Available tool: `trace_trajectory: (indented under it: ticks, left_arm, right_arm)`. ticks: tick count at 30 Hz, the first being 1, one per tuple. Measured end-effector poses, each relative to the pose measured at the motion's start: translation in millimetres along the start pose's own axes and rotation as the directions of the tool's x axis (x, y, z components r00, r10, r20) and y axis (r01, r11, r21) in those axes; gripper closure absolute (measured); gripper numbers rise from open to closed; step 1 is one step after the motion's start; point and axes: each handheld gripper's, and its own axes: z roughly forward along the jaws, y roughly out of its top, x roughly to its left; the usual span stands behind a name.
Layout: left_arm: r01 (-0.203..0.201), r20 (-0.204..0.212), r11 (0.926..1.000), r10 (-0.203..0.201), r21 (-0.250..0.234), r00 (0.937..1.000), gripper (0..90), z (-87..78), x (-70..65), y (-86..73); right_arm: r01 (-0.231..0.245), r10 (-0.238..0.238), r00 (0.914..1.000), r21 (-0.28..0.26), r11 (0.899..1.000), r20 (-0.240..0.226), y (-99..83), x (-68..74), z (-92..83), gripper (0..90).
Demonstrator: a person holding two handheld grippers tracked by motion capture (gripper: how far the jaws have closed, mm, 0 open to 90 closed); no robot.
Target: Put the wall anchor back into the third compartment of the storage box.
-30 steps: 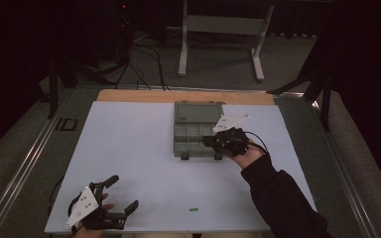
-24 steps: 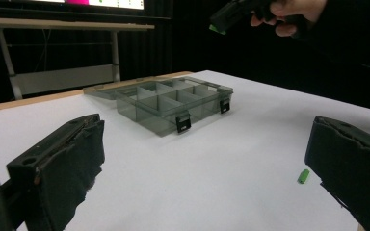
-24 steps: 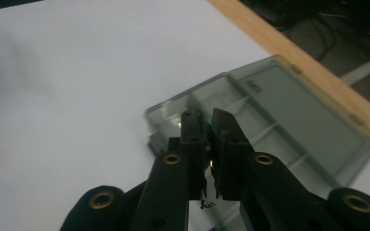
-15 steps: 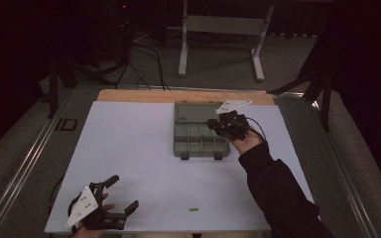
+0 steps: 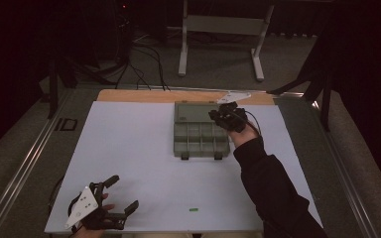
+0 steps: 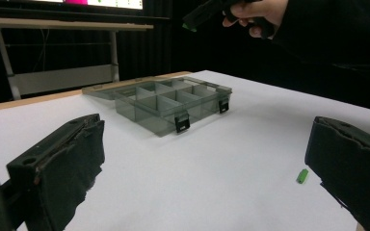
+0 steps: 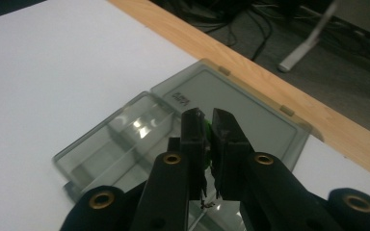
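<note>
The right gripper [image 7: 206, 126] is pinching a small green piece [image 7: 206, 130] over the open box [image 5: 200, 138] to drop it into a compartment, while the left gripper [image 5: 120, 193] is resting open near another green piece [image 5: 193, 209].

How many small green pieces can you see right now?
2. One green piece is pinched in the right gripper above the open organizer box. The other green piece lies on the white mat near the front edge. The box's compartments might hide more.
</note>
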Motion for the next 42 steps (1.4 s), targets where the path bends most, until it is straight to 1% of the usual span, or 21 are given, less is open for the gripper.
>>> trace_trajectory:
  ticks: [2, 5, 6, 7, 10, 12, 14, 16, 19, 24, 27, 30, 31, 42]
  left_arm:
    - [0.000, 0.001, 1.0000, 0.000, 0.000, 1.0000, 0.3, 0.1, 0.1, 0.0]
    - [0.000, 0.002, 1.0000, 0.000, 0.000, 1.0000, 0.2, 0.1, -0.1, 0.0]
    - [0.000, 0.002, 1.0000, 0.000, 0.000, 1.0000, 0.3, 0.1, -0.1, 0.0]
    - [0.001, 0.002, 1.0000, -0.001, -0.001, 1.0000, 0.3, 0.0, 0.0, 0.1]
    - [0.002, 0.003, 1.0000, -0.002, -0.001, 1.0000, 0.2, -0.1, 0.1, 0.0]
    - [0.001, 0.005, 1.0000, -0.001, 0.001, 1.0000, 0.2, 0.0, 0.1, 0.0]
    - [0.002, 0.007, 1.0000, -0.002, 0.001, 1.0000, 0.3, 0.0, -0.1, 0.0]
    - [0.001, 0.008, 1.0000, -0.001, 0.002, 1.0000, 0.2, 0.1, -0.2, 0.0]
    - [0.003, 0.008, 1.0000, -0.003, 0.002, 1.0000, 0.2, 0.1, 0.0, -0.1]
    - [0.002, 0.011, 1.0000, -0.002, 0.005, 0.9999, 0.2, 0.2, 0.0, -0.3]
    - [0.003, 0.012, 1.0000, -0.003, 0.007, 0.9999, 0.2, 0.5, -0.3, -0.4]
    - [0.002, 0.012, 1.0000, -0.002, 0.006, 0.9999, 0.2, 0.5, -0.3, -0.3]
    - [0.002, 0.012, 1.0000, -0.002, 0.006, 0.9999, 0.3, 0.5, -0.2, -0.3]
    - [0.005, 0.012, 1.0000, -0.005, 0.007, 0.9999, 0.2, 0.4, -0.2, -0.6]
  right_arm:
    - [-0.023, 0.023, 0.9995, 0.008, 1.000, 0.022, 0.0, -1.2, 7.0, 84.4]
    - [-0.044, 0.043, 0.9986, 0.010, 0.999, 0.031, -0.1, -2.0, 13.7, 84.4]
    - [-0.044, 0.043, 0.9986, 0.010, 0.999, 0.031, -0.1, -2.0, 13.7, 84.4]
    - [-0.043, 0.042, 0.9982, 0.014, 0.999, 0.042, -0.5, -2.0, 15.8, 84.4]
    - [-0.061, 0.059, 0.9964, 0.022, 0.998, 0.061, -3.0, -2.0, 23.7, 84.4]
    - [-0.073, 0.071, 0.9956, 0.028, 0.997, 0.061, -4.9, -2.7, 28.3, 84.3]
    - [-0.074, 0.071, 0.9951, 0.038, 0.997, 0.068, -7.3, -2.9, 33.3, 84.4]
    - [-0.087, 0.084, 0.9946, 0.051, 0.995, 0.061, -10.5, -3.2, 38.4, 84.3]
    - [-0.097, 0.092, 0.9935, 0.076, 0.992, 0.066, -16.7, -2.8, 47.6, 84.3]
    - [-0.107, 0.101, 0.9927, 0.103, 0.989, 0.067, -25.3, -4.2, 58.2, 84.2]
    - [-0.108, 0.101, 0.9929, 0.114, 0.988, 0.062, -30.0, -6.1, 63.5, 84.2]
    - [-0.120, 0.113, 0.9918, 0.125, 0.985, 0.060, -33.6, -6.6, 67.9, 84.2]
    - [-0.116, 0.110, 0.9925, 0.129, 0.985, 0.054, -35.0, -7.4, 69.7, 84.1]
    - [-0.126, 0.122, 0.9919, 0.170, 0.977, 0.037, -44.5, -7.3, 83.9, 83.9]
